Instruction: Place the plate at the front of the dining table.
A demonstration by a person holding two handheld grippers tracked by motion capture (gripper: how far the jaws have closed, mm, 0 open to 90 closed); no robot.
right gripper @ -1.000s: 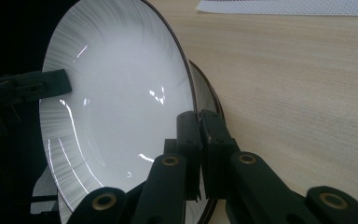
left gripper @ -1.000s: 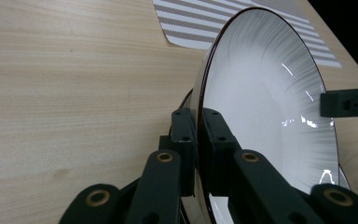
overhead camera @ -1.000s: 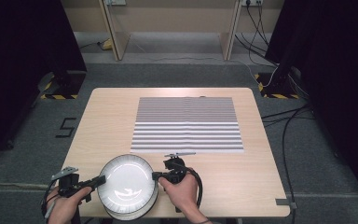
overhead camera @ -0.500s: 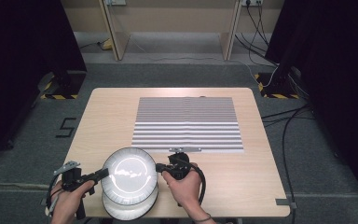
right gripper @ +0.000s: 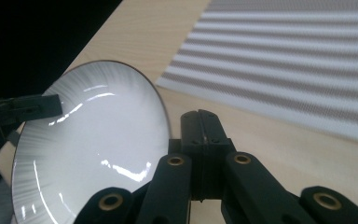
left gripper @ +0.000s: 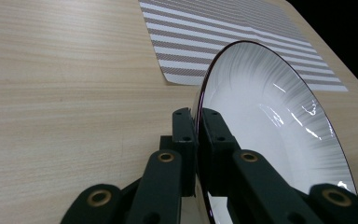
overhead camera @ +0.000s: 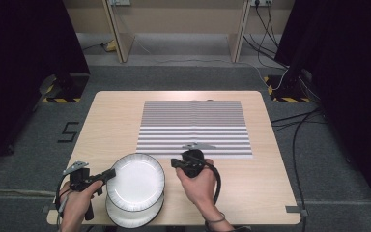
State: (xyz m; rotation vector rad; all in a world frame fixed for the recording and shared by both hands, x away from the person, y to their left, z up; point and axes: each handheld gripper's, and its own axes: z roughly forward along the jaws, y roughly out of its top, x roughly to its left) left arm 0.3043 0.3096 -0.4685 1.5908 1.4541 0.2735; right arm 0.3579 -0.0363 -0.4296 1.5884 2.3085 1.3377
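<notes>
Here the left gripper (overhead camera: 107,174) has its fingers (left gripper: 185,135) pressed together on the rim of a white plate (overhead camera: 135,181), one finger on each face of the rim, as the left gripper view shows. The plate is lifted and tilted, its dark-edged rim and ribbed border catching the light. In the high view it sits over the near left part of the wooden surface (overhead camera: 111,116), and beneath it a second white plate (overhead camera: 125,216) lies near the front edge, partly covered by the raised one.

The right gripper (overhead camera: 176,162) is just beside the plate's right edge but apart from it. In the right gripper view its fingers (right gripper: 200,140) are closed flat against each other with nothing between them, and the plate (right gripper: 88,149) lies to their left, with the left gripper's tip (right gripper: 32,106) at its far rim.

A grey and white striped mat (overhead camera: 193,128) lies flat across the middle of the surface, beyond both grippers, its near edge close to the right hand (overhead camera: 199,181). Nothing rests on the mat. Cables run over the grey floor (overhead camera: 314,159) to the right of the surface.
</notes>
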